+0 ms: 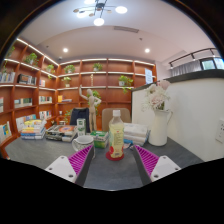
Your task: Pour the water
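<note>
Clear bottle (pixel 117 133) standing upright on the grey worktop (pixel 185 152), just ahead of the tool (pixel 113 160) and centred between its fingers.

Yellowish liquid inside the bottle, red band at its base; level hard to tell. Tool spread wide, purple pads (pixel 81 160) well apart at either side, gripping nothing. Green cup-like container (pixel 100 140) just left of the bottle, contents not clear. Small wooden figure (pixel 91 108) behind it, with books and boxes (pixel 33 128) farther left. White pitcher (pixel 160 125) holding pale flowers to the right, near a white partition (pixel 198 110). Wooden shelves (pixel 95 85) with plants along the back wall. Bare worktop between the fingers and to the right of the bottle, up to the worktop's near edge.
</note>
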### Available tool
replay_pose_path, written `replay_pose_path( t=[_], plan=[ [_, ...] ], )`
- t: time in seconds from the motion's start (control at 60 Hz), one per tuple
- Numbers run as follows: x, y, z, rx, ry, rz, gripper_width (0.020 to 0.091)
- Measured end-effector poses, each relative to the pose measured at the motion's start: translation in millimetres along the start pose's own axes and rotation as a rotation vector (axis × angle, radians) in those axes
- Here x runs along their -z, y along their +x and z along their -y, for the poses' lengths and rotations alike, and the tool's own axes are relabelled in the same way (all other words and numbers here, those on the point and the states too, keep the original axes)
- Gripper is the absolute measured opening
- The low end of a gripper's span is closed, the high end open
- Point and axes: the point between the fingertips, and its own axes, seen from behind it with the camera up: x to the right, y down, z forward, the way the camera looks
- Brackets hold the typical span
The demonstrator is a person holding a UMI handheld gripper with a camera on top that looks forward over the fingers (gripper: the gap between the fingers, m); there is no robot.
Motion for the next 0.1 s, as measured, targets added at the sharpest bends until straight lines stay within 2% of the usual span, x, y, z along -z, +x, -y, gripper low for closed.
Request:
replay_pose_path(
  t=[0.1],
  plan=[
    [2.3, 3.1, 3.6, 0.016, 0.013, -0.018, 0.0794]
  ],
)
